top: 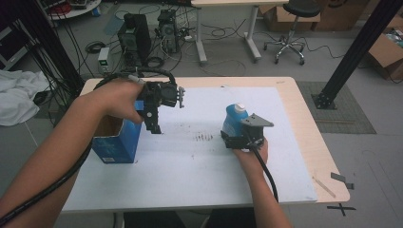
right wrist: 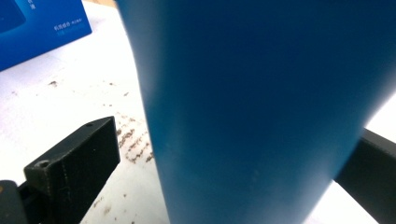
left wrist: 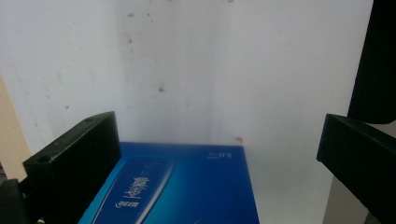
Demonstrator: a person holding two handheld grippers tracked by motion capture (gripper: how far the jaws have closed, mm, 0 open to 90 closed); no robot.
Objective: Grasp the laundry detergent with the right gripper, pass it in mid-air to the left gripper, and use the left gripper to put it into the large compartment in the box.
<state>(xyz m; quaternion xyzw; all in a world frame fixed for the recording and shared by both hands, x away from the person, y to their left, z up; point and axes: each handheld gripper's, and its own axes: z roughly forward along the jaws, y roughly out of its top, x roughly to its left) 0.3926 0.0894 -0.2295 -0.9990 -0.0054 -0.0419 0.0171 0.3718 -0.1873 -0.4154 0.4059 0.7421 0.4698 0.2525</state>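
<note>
White mat (top: pixel 190 156) over wooden table; blue bottle (top: pixel 234 121) upright right of blue box (top: pixel 116 142). Left gripper (left wrist: pixel 219 154): spread wide, hovering above box (left wrist: pixel 187 186). Right gripper (right wrist: pixel 224 172): jaws flanking bottle (right wrist: pixel 261 102), contact unclear, cannot tell.

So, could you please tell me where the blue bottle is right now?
In the high view, the blue bottle stands right of centre on the white mat, between the jaws of the right hand-held gripper.
</note>
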